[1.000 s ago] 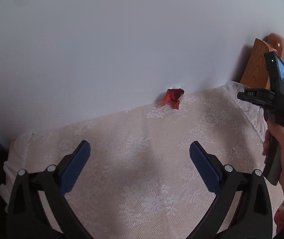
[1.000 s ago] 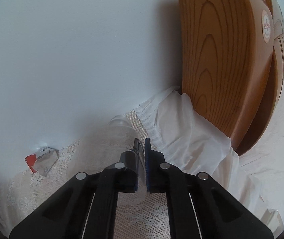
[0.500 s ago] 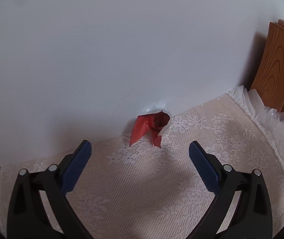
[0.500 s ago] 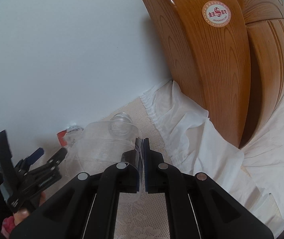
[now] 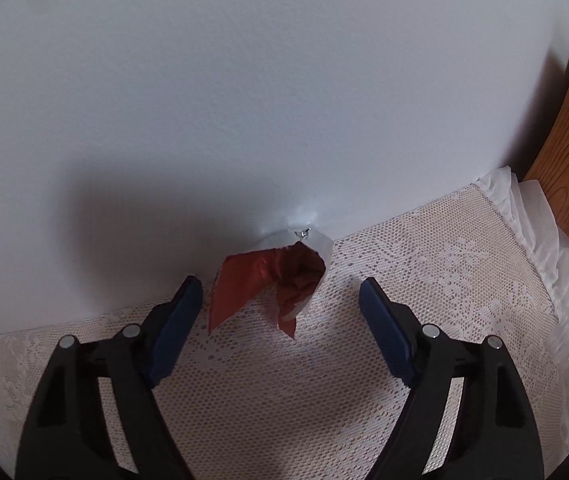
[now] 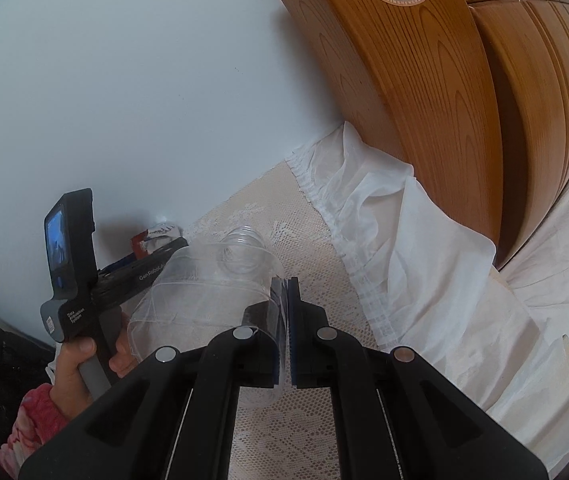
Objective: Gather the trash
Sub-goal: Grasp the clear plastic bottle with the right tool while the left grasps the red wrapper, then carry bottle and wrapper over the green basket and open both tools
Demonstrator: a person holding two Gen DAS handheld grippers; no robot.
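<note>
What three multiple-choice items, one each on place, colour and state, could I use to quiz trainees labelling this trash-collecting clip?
1. Where does the torn wrapper lie?
A. On the lace cloth against the white wall
B. On the wooden headboard
C. Inside the bottle

2. What colour is the wrapper's outer face?
A. Green
B. Red
C. Yellow

3. How does the right gripper stand?
A. Wide open, empty
B. Shut on the wrapper
C. Shut on the clear plastic bottle

Key: 1 A, it lies where cloth meets wall; 2 B, red with a silver lining; 3 C, its pads pinch the bottle's wall.

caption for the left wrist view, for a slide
Left gripper, closing, frames a torn red wrapper lying on lace cloth against the wall.
</note>
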